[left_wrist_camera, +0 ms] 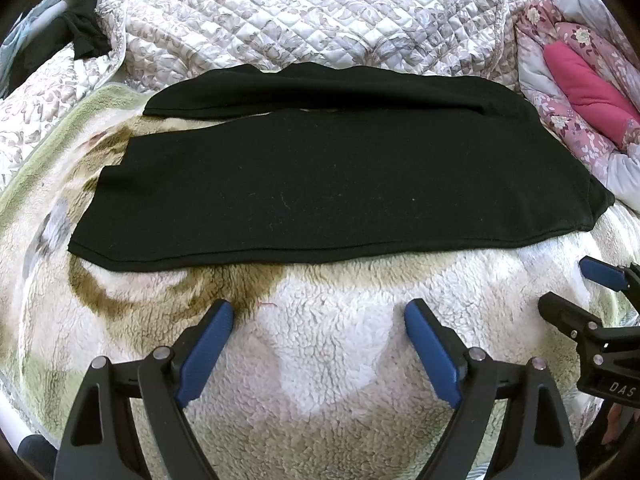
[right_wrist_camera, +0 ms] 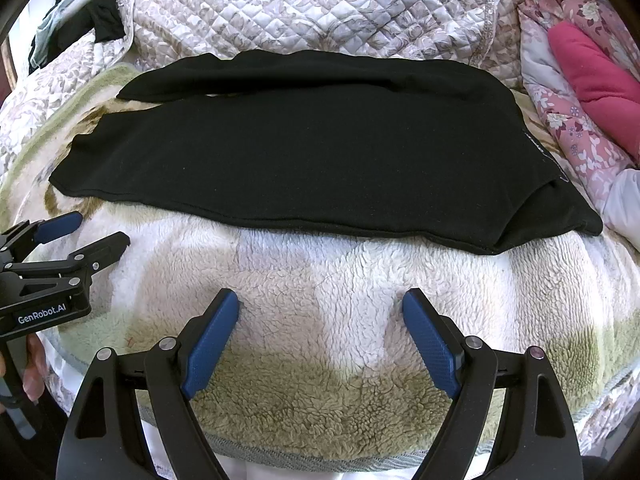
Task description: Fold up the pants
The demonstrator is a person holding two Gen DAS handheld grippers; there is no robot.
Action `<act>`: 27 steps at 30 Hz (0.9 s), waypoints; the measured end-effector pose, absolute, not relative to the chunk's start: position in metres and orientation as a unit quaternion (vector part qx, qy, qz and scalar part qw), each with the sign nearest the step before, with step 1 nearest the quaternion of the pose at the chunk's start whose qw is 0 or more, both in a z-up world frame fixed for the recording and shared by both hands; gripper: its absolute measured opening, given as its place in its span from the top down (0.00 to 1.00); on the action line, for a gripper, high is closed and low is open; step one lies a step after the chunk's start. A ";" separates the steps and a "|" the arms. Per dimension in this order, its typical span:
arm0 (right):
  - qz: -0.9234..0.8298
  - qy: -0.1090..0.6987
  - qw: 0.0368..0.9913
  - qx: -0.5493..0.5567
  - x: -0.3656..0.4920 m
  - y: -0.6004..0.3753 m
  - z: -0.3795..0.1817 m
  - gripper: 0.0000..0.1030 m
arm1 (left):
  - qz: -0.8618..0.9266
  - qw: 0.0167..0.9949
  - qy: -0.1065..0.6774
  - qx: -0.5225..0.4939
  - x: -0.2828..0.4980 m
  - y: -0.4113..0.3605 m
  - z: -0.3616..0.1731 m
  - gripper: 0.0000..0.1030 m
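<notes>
1. Left wrist view: left gripper (left_wrist_camera: 319, 314) hovering with jaws spread wide, gripping nothing, over a fleecy blanket (left_wrist_camera: 320, 360). Black pants (left_wrist_camera: 320, 184) lying flat just beyond the fingertips, stretching past both jaws. Right gripper (left_wrist_camera: 588, 296) showing at right of the jaws, also parted.
2. Right wrist view: right gripper (right_wrist_camera: 320, 304) gaping wide, empty. Pants (right_wrist_camera: 304, 152) lying ahead of the jaws, apart from them; quilt (right_wrist_camera: 304, 4) sitting beyond.

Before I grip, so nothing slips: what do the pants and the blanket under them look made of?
Pants: matte black knit, probably fleece or jersey; soft drape, lint specks. Blanket: shaggy cream-and-olive sherpa-like pile, likely synthetic; curly tufts show.
</notes>
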State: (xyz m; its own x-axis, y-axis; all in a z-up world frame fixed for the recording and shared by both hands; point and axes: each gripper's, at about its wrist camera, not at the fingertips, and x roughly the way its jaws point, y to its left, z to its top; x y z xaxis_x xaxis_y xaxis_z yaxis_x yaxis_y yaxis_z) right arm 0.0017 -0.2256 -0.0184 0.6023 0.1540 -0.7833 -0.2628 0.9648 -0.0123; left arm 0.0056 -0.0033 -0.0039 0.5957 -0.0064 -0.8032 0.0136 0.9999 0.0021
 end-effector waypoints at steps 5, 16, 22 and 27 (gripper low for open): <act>0.116 0.432 0.892 -0.063 0.003 -0.225 -0.018 0.18 | -0.009 0.893 0.449 0.005 0.006 -0.003 -0.005 0.12; 0.115 0.435 0.891 -0.065 0.002 -0.225 -0.019 0.18 | -0.011 0.894 0.449 0.006 0.005 -0.002 -0.006 0.12; 0.114 0.436 0.890 -0.067 0.003 -0.224 -0.019 0.18 | -0.010 0.894 0.449 0.006 0.005 -0.003 -0.006 0.12; 0.113 0.436 0.890 -0.068 0.002 -0.225 -0.020 0.18 | -0.010 0.894 0.449 0.006 0.005 -0.003 -0.005 0.12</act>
